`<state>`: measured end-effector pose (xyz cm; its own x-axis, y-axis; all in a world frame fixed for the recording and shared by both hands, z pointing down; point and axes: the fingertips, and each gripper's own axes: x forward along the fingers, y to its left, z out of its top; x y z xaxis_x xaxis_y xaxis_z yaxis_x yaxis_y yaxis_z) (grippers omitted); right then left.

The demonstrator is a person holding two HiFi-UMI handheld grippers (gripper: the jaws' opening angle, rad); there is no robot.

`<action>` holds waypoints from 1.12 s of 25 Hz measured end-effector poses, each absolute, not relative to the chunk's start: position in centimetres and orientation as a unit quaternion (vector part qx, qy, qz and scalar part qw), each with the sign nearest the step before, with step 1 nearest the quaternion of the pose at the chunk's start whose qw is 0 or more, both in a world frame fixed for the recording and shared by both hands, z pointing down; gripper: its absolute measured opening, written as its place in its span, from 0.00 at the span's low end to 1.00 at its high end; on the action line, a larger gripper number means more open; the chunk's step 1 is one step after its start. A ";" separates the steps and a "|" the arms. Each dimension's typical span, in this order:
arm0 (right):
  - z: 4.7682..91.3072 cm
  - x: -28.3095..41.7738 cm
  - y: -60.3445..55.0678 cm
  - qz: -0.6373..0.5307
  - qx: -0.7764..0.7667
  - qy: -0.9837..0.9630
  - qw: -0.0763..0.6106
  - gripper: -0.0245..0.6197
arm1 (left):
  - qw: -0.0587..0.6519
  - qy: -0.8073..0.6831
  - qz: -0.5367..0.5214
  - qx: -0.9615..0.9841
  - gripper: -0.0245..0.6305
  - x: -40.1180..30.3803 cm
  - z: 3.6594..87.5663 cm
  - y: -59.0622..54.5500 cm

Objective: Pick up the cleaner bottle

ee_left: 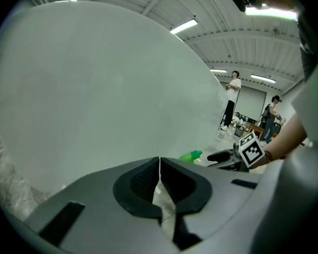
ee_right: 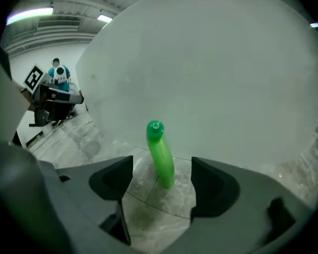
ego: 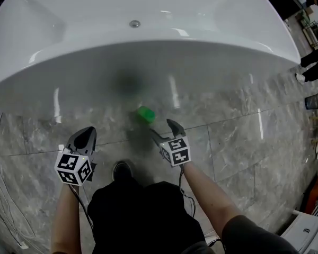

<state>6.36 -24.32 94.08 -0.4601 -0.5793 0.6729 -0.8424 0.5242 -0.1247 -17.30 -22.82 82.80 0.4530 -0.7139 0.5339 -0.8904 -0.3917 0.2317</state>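
Shoe: a dark shoe (ego: pixel 122 169) stands on the grey marble floor (ego: pixel 233 142), well short of the bathtub (ego: pixel 148 52), below and between the two marker cubes.
Left gripper: the left gripper (ego: pixel 85 134) is held over the floor on the near side of the bathtub. In its own view the left gripper (ee_left: pixel 159 179) is clenched, jaws pressed together with nothing between them, facing the white bathtub wall (ee_left: pixel 95 99).
Right gripper: the right gripper (ego: pixel 167 131) is a little nearer the bathtub than the left. Its jaws are released and stand wide apart (ee_right: pixel 156 187), touching nothing.
Bottle: the green bottle (ego: pixel 146 114) stands on the floor just beside the bathtub's outer wall. In the right gripper view the bottle (ee_right: pixel 160 155) rises cap up, leaning slightly, beyond the gap between the jaws and apart from both.
Bathtub: white, smooth and curved, with a round metal fitting (ego: pixel 134 24) on its inner wall.
Past the bathtub: two standing people (ee_left: pixel 232 99) show far off past its end.
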 end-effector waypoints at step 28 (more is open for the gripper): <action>106.4 0.0 -31.1 0.151 0.405 -0.870 0.237 0.54 | 0.252 -0.489 0.142 0.823 0.06 -17.1 93.4 -28.6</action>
